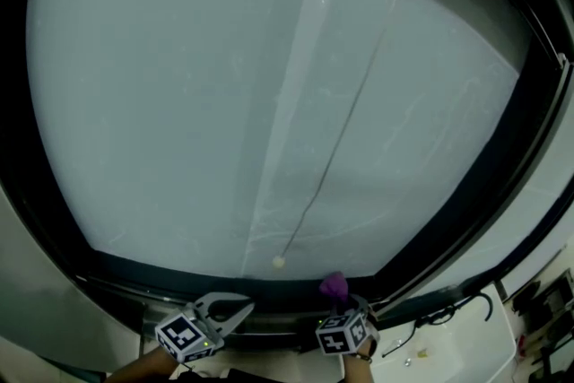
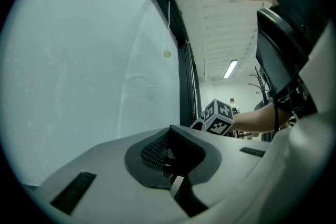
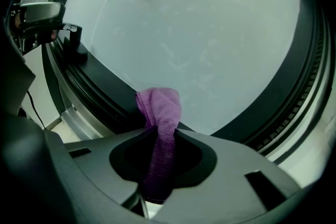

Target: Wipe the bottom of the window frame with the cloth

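Observation:
A purple cloth (image 1: pixel 334 285) sticks up from my right gripper (image 1: pixel 342 302), which is shut on it low in the head view. In the right gripper view the cloth (image 3: pixel 160 107) rises out of the gripper (image 3: pixel 160 132), and its top lies against the dark bottom window frame (image 3: pixel 100 78) at the glass edge. My left gripper (image 1: pixel 247 308) is just to the left, in front of the bottom frame (image 1: pixel 179 275). Its tips meet and hold nothing. In the left gripper view the gripper (image 2: pixel 170 131) points along the frosted pane.
A blind cord ending in a small bead (image 1: pixel 279 262) hangs in front of the glass just above the grippers. The white sill (image 1: pixel 430 354) at the lower right carries a dark cable (image 1: pixel 448 311). The dark side frame (image 1: pixel 502 184) slants up on the right.

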`<move>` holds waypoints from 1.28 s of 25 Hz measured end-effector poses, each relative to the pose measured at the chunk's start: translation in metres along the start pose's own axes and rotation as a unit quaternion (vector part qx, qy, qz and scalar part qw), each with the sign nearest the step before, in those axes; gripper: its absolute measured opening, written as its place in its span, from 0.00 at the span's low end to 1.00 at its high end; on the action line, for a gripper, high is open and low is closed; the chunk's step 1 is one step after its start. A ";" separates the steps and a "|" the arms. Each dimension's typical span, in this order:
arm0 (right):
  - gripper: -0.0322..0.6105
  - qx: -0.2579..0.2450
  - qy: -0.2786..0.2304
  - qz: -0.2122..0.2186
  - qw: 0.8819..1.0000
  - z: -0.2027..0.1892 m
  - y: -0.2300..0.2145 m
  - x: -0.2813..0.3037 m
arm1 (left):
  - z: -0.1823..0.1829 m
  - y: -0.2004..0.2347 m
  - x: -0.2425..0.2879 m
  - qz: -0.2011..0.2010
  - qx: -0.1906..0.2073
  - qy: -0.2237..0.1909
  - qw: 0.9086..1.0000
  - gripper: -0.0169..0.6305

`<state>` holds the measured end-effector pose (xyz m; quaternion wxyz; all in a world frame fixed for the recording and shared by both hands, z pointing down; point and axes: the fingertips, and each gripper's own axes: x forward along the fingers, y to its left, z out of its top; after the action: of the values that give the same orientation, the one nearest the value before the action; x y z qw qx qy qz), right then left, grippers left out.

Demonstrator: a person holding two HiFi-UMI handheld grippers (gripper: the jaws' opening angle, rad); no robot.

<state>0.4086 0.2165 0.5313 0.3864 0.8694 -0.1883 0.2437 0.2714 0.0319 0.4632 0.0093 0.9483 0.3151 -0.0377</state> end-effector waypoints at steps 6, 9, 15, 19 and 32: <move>0.18 0.011 0.014 -0.013 1.000 -0.015 -0.017 0.005 | 0.001 0.004 -0.002 0.016 -0.029 -0.018 0.999 0.03; 0.18 0.019 0.022 -0.023 0.999 -0.026 -0.027 0.008 | -0.001 0.004 -0.001 0.014 -0.016 -0.008 1.000 0.03; 0.18 0.029 0.034 -0.040 0.998 -0.031 -0.046 0.009 | -0.001 0.003 0.000 0.013 -0.018 -0.006 1.000 0.03; 0.18 0.032 0.045 -0.053 0.997 -0.038 -0.059 0.011 | -0.002 0.002 0.001 0.018 -0.001 0.006 1.000 0.03; 0.18 0.049 0.077 -0.069 0.993 -0.055 -0.077 0.024 | -0.003 0.003 0.002 0.022 0.012 0.013 1.000 0.03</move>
<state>0.4527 0.3037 0.5320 0.3723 0.8772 -0.0851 0.2911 0.2748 0.0304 0.4661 -0.0056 0.9555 0.2936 -0.0295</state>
